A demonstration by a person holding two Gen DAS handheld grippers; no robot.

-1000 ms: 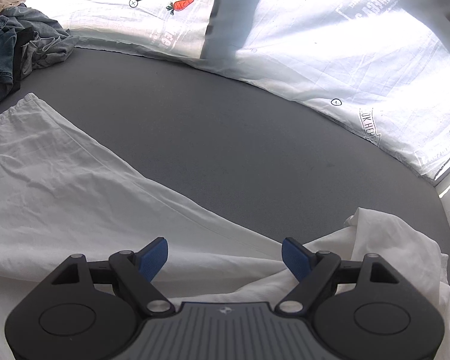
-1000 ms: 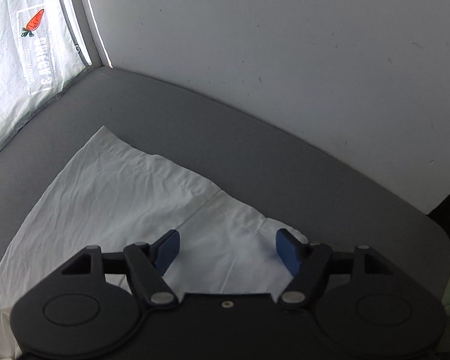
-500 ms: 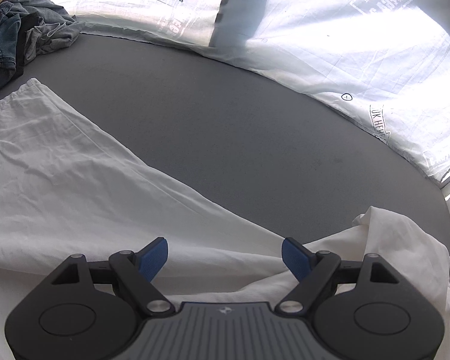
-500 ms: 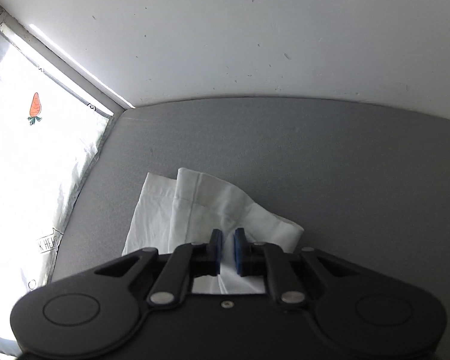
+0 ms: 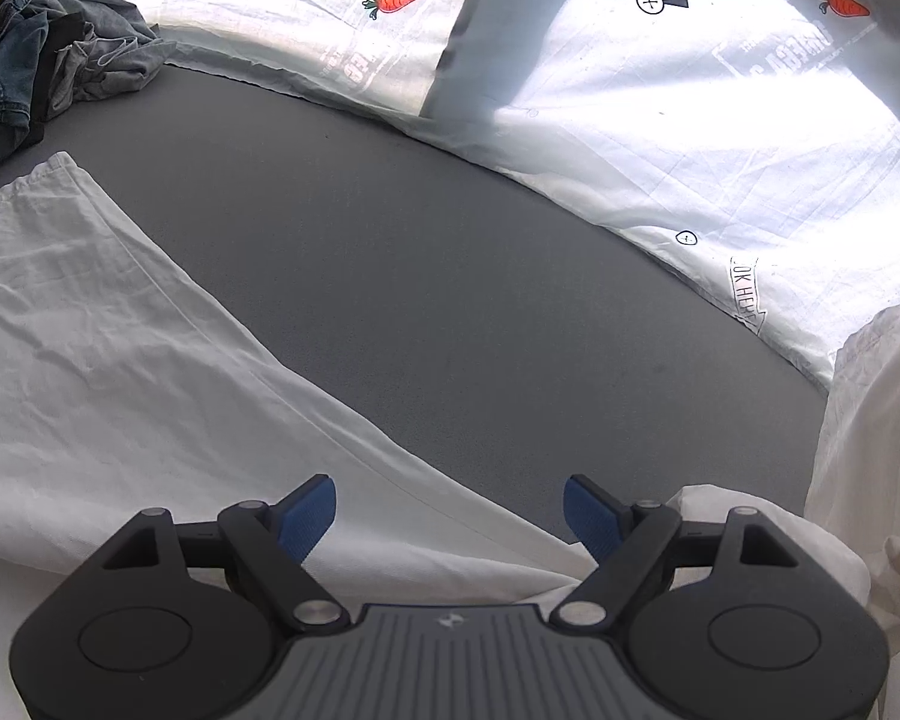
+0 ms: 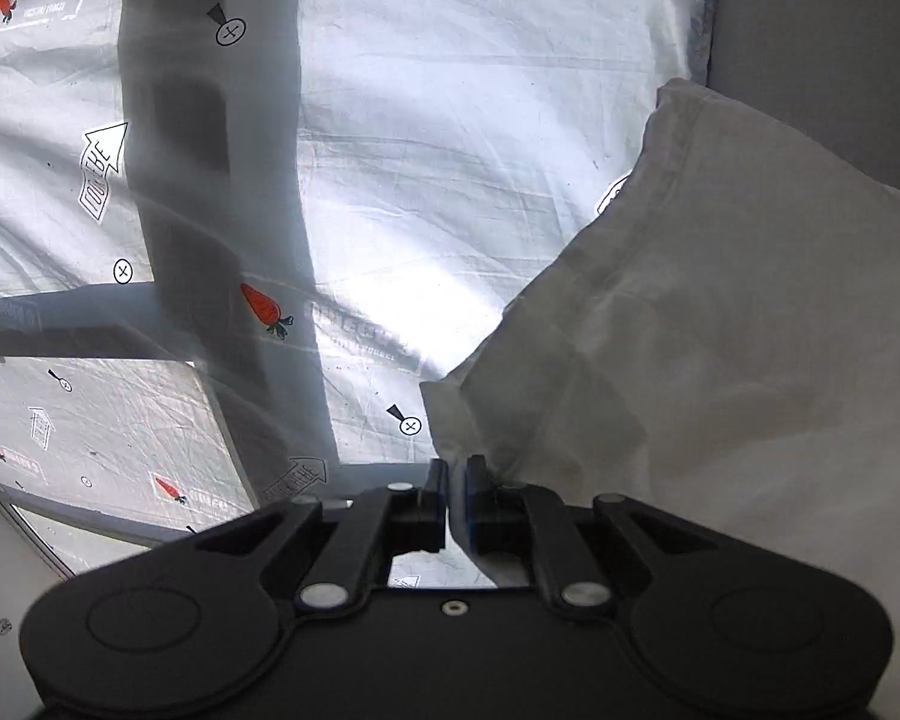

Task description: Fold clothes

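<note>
My right tool (image 6: 456,471) is pressed together on a corner of the white garment (image 6: 720,324), lifting it in front of the carrot-print curtain (image 6: 450,150). My left tool (image 5: 449,510) is spread and pinches nothing, hovering over the garment's near edge, most of which lies flat on the grey table (image 5: 450,276). I judge the folding barely begun: no fold shows, and a pile of unfolded clothes (image 5: 42,66) waits far left.
</note>
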